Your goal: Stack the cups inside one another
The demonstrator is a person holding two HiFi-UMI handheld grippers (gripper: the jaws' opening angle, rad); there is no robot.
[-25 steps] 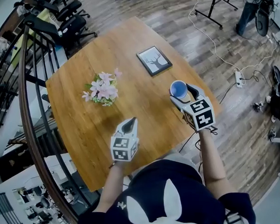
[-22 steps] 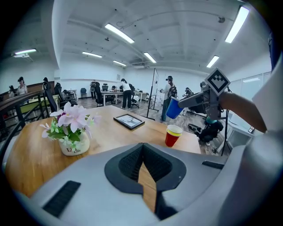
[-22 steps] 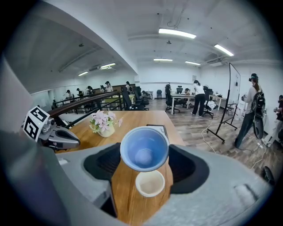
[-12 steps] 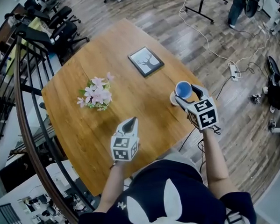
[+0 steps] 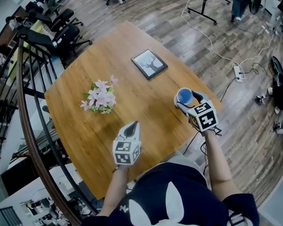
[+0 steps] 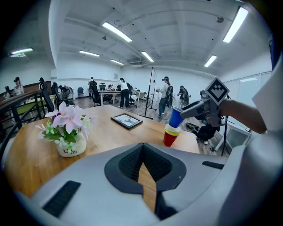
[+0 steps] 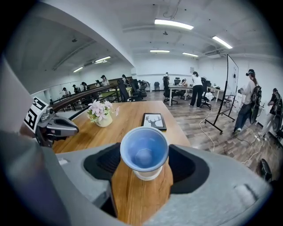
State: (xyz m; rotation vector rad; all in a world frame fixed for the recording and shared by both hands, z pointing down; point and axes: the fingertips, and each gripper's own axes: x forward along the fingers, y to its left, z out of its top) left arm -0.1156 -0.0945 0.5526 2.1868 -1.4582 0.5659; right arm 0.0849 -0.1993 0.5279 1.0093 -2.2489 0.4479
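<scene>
Closest to the person, the left gripper [image 5: 131,127] hangs over the table's [image 5: 84,131] near edge with its 2 jaws pressed together and nothing between them. To its right, the right gripper [image 5: 186,101] stands spread wide and pinches the blue cup [image 7: 144,152] by its sides; the cup tilts, its base at the mouth of the stack topped on a red cup [image 6: 169,138] near the table's right edge. Farther off stand the flower pot [image 5: 100,96] and a picture frame [image 5: 149,64].
</scene>
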